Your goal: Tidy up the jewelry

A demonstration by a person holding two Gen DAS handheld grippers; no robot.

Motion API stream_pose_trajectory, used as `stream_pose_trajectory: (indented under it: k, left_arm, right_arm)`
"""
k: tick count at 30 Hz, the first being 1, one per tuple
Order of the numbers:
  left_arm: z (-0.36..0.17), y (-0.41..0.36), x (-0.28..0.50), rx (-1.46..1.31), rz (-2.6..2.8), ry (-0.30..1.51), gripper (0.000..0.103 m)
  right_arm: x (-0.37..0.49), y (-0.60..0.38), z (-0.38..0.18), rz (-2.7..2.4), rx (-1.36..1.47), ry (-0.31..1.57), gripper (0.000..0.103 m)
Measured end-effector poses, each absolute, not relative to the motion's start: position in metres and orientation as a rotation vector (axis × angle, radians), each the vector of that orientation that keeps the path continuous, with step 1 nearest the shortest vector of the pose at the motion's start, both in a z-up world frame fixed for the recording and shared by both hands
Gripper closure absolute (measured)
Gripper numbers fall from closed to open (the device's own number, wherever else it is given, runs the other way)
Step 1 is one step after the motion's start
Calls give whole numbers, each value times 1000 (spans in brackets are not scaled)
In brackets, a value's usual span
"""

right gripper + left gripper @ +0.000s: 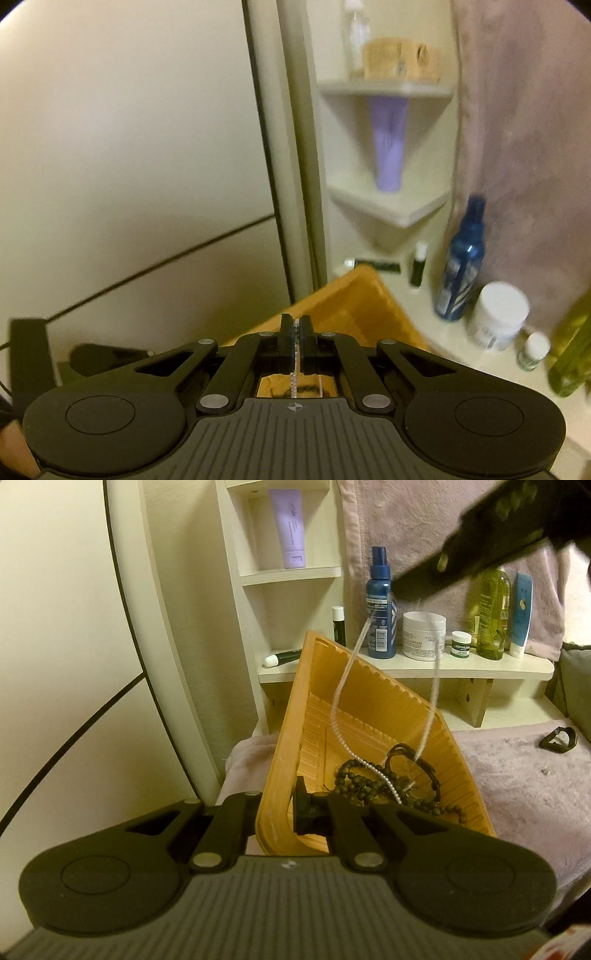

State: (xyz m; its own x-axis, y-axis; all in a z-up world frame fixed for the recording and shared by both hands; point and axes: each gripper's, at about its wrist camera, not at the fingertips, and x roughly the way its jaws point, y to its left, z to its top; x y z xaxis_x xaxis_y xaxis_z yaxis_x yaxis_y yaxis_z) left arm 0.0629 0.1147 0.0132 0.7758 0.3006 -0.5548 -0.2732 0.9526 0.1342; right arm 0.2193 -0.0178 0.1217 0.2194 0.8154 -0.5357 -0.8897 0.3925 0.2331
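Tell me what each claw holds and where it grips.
Left claw clamps the tilted orange tray by its near rim. Right claw pinches the silver chain at its top; the loop hangs into the tray.

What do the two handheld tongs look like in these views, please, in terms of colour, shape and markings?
Both the left tongs and the right tongs are matte black. Each has two round discs, angled link bars with silver pivot pins, and a grey ribbed body bearing a small white centre mark. The finger pads are flat and black. No sleeves are clearly visible.
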Motion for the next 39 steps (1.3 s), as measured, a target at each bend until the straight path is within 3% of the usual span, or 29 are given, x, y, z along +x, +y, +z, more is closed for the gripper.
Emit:
stream_pose_trajectory:
  k: [11,21,22,23,25,32,39]
  left_arm:
    - [13,115,63,44,311,608,98]
    - [13,116,62,44,312,608,98]
    - [13,116,62,45,312,608,98]
    - [13,116,62,44,311,608,98]
    - [13,117,62,43,311,608,98]
    - [12,117,61,42,311,607,98]
    - [12,117,61,45,312,606,98]
  right_arm:
    - [233,-5,59,1174,-147,837,101]
    - [223,-16,50,1244,-112,848,99]
    - [222,-19,51,1238,-97,833,90]
    - [223,-23,52,1230,-77,826,66]
    - [226,-34,54,1209,-30,816,45]
    - [230,-94,63,1040,86,740,45]
    - [224,-174,29,754,187,722,45]
